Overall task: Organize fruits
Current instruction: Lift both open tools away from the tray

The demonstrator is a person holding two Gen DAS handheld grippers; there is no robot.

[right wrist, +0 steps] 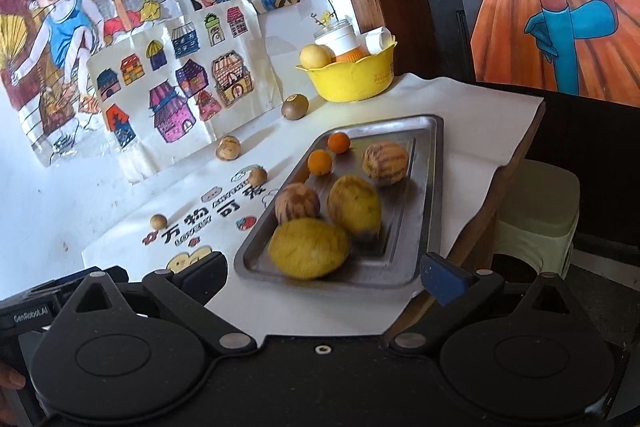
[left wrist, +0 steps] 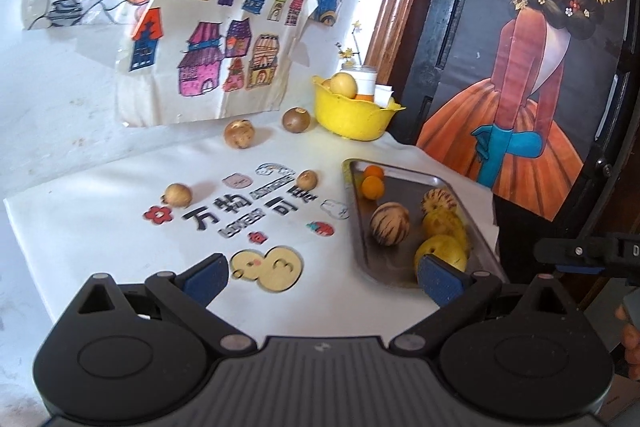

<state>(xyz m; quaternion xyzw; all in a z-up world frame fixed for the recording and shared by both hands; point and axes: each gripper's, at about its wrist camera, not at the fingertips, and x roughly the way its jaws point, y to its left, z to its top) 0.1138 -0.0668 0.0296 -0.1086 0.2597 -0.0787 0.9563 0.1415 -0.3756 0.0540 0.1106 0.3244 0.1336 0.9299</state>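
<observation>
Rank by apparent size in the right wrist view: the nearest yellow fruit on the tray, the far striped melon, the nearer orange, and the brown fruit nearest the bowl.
1. Nearest yellow fruit, though being closest inflates it.
2. Far striped melon.
3. Nearer orange and brown fruit look alike; no ranking.
</observation>
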